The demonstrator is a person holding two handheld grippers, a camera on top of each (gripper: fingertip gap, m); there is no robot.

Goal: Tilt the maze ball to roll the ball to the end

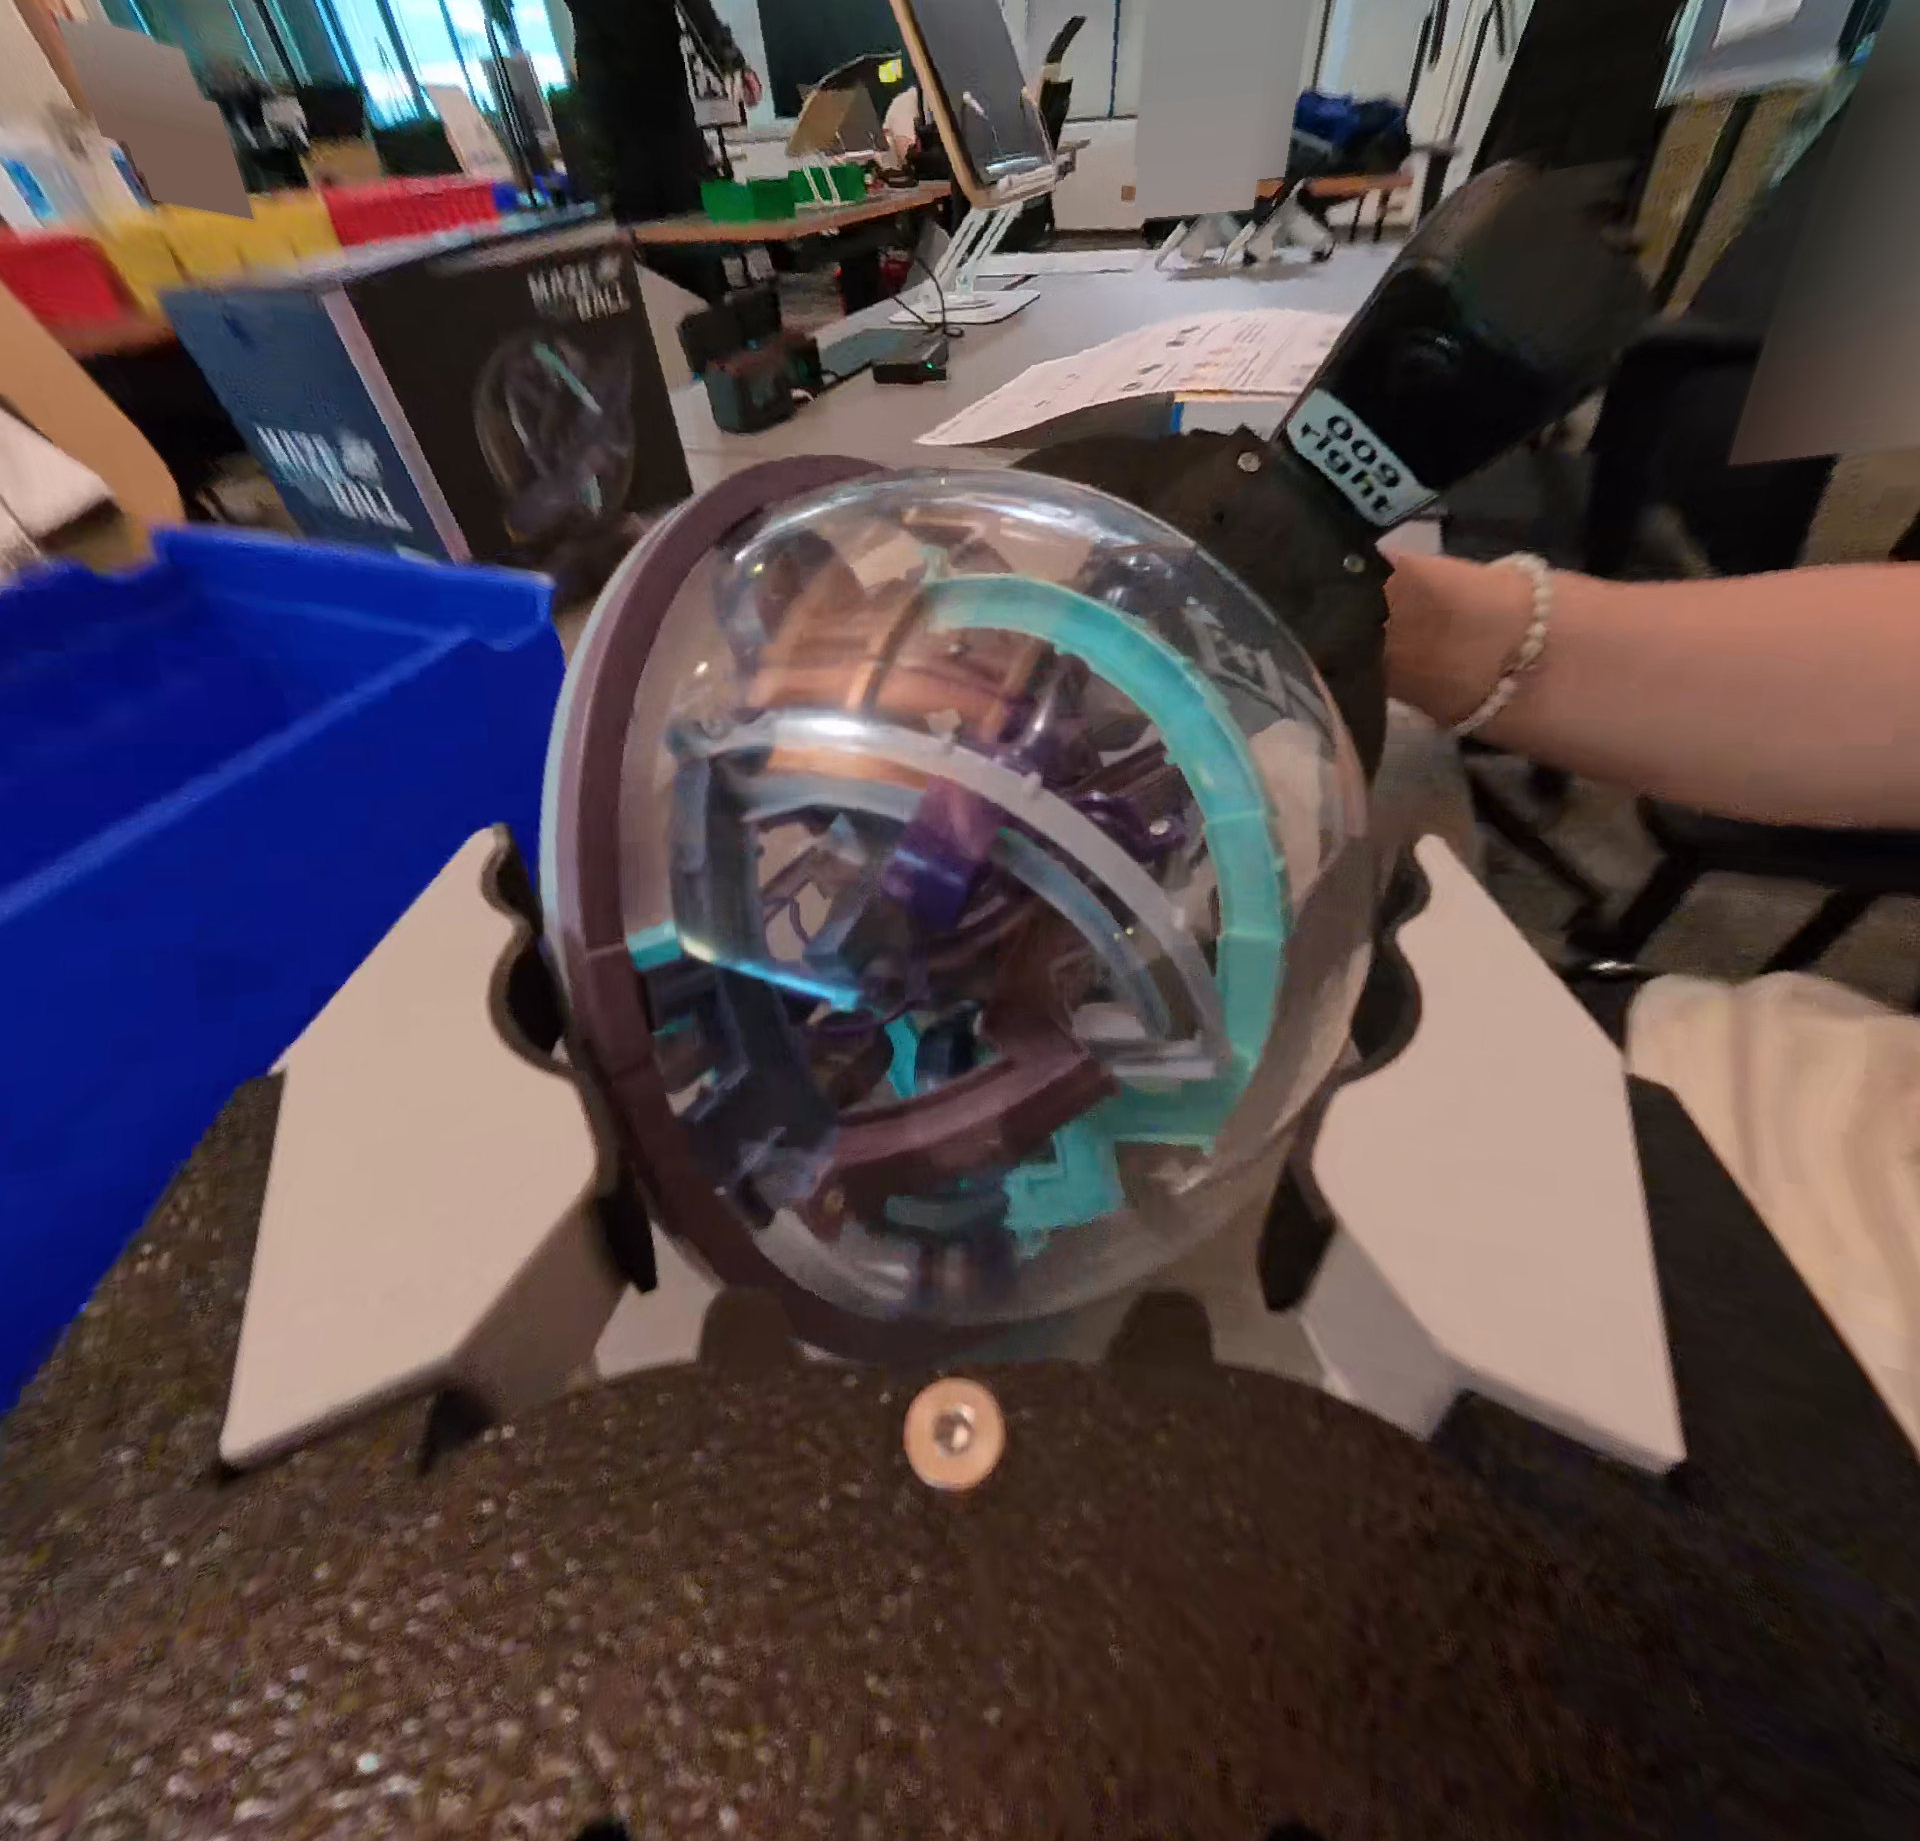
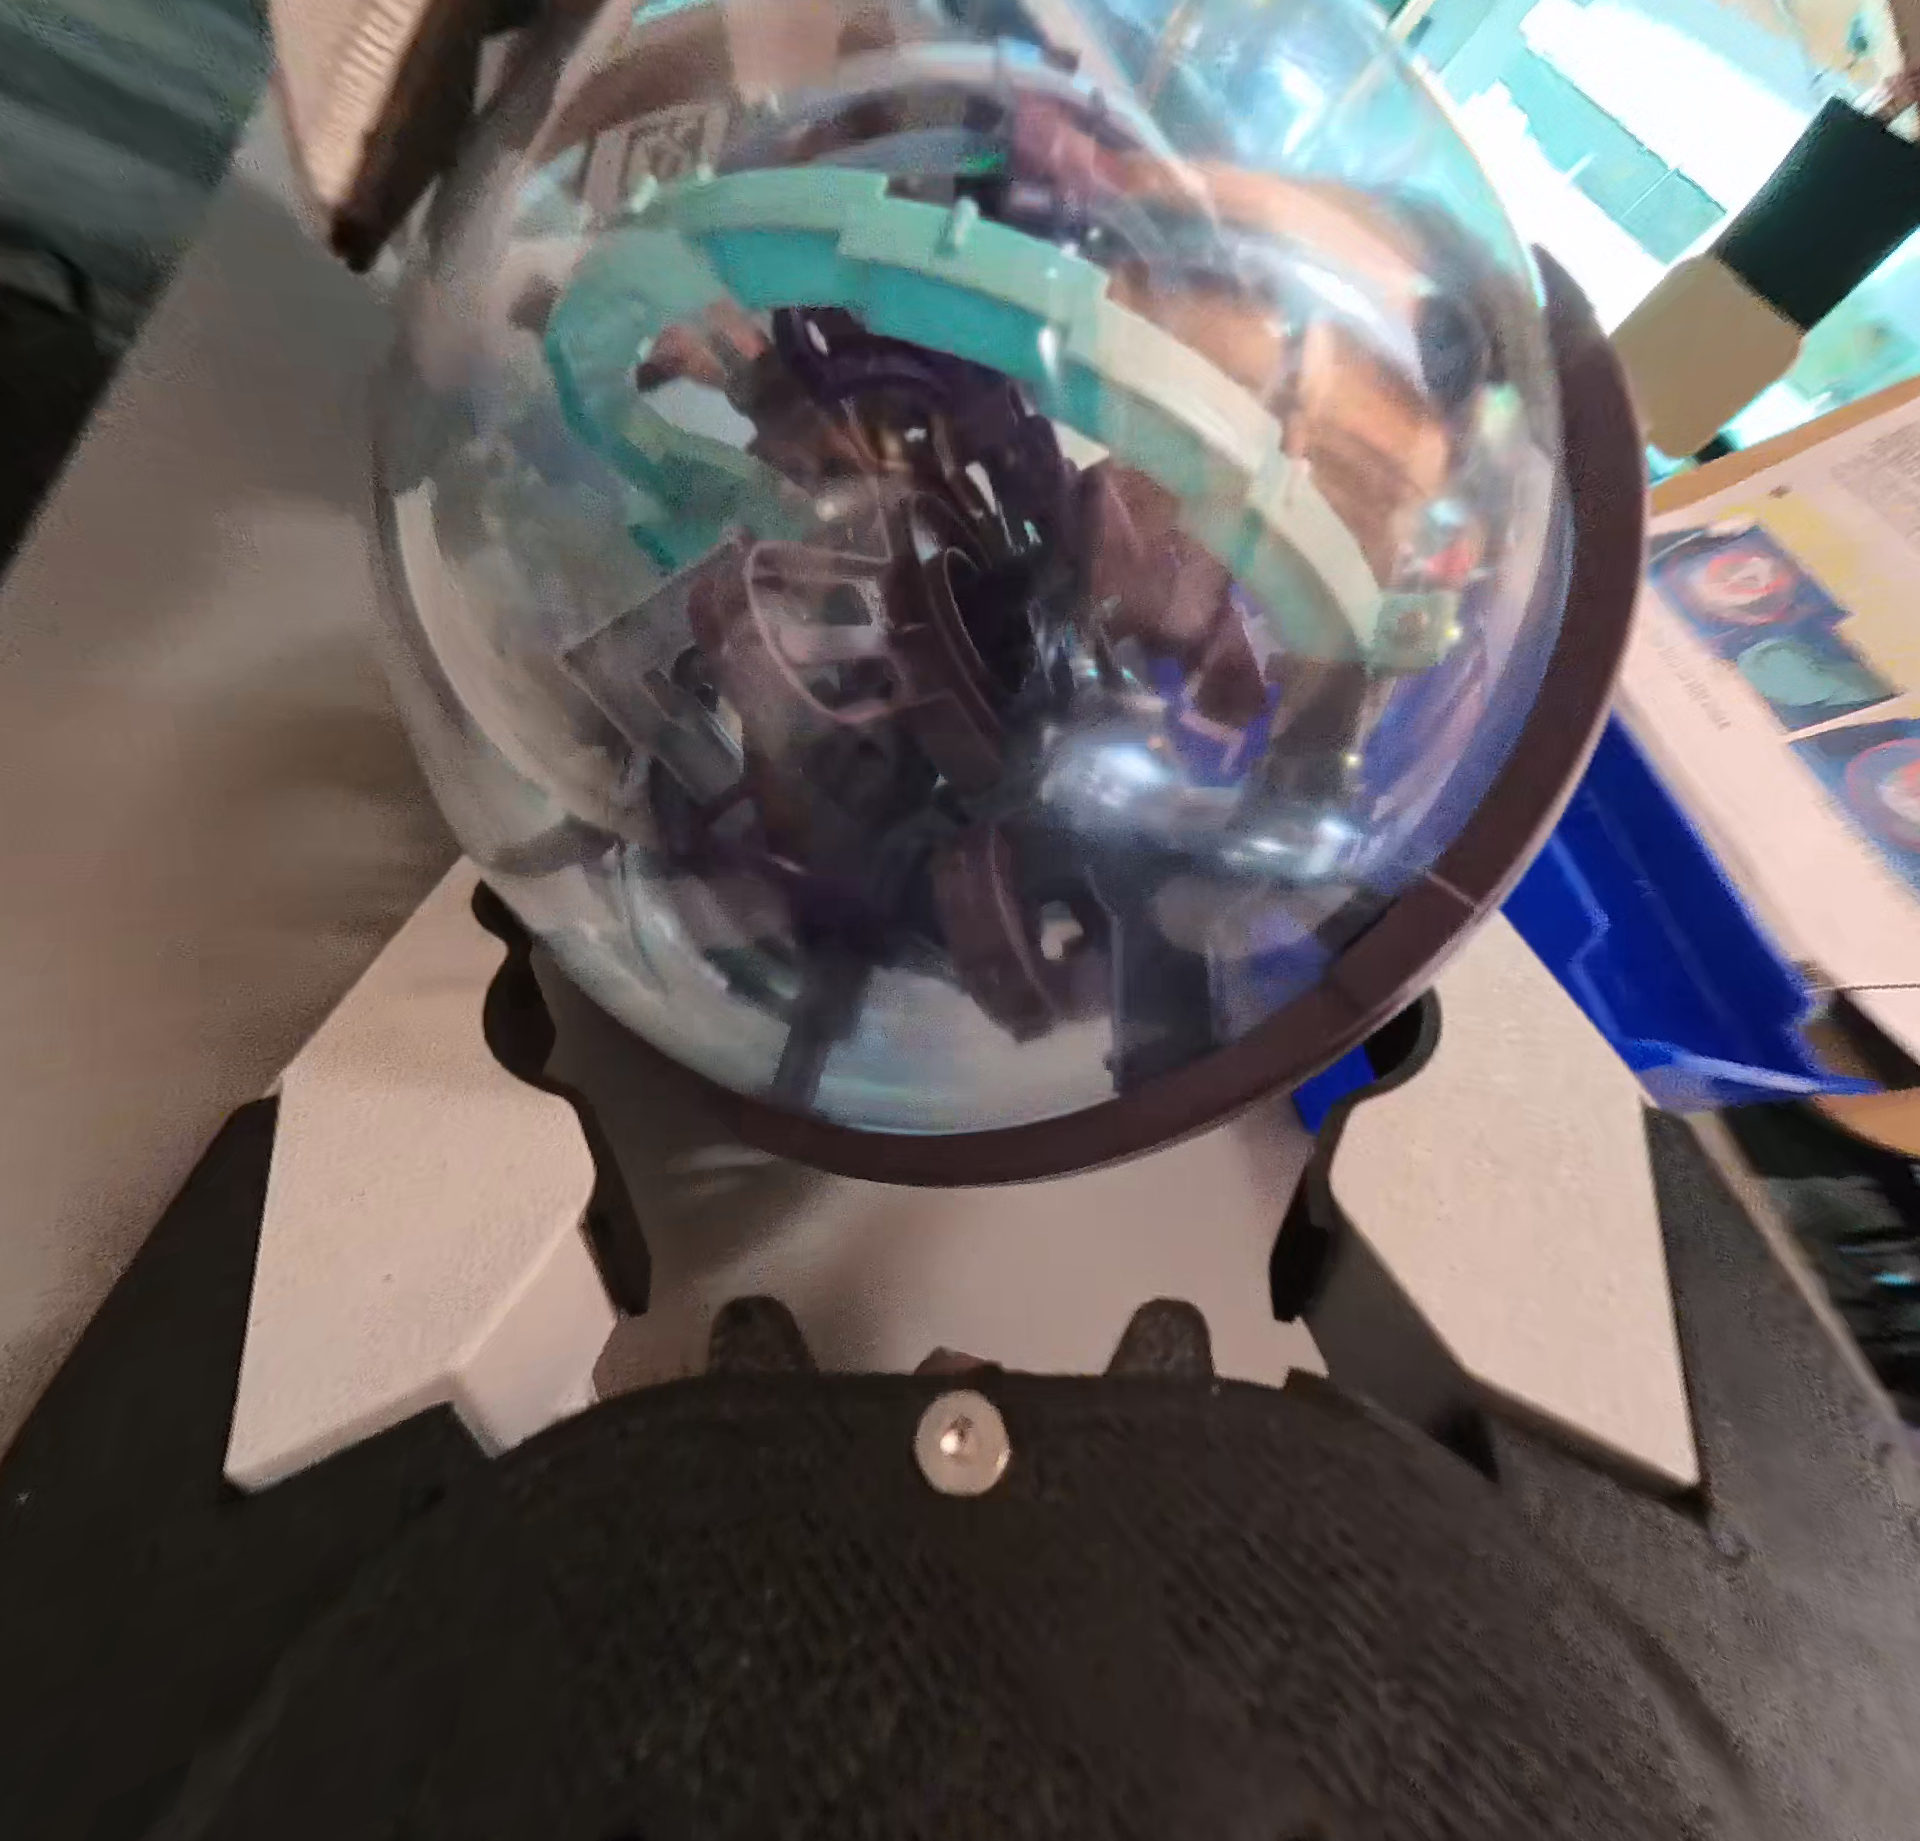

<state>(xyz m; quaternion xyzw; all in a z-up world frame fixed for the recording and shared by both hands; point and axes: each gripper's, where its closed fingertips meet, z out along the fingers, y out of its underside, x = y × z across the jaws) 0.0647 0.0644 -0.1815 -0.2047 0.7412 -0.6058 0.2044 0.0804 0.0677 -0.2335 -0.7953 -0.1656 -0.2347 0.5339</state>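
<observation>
Clearly held aloft btwn both claws, w/ left claw (image 1: 951,1064) and right claw (image 2: 956,1043) each spread wide, cradling maze ball (image 1: 935,887) above bench (image 1: 1101,357); prob light, rigid, slick shell, so best gripped near dark rim (image 1: 613,856).

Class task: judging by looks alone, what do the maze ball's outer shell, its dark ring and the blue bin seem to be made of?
Maze ball shell: probably clear glossy plastic; tracks show through and it mirrors light. Dark ring: opaque plastic, it seems, purple-brown and matte. Blue bin: likely moulded plastic, smooth, uniform colour, slight sheen.
</observation>
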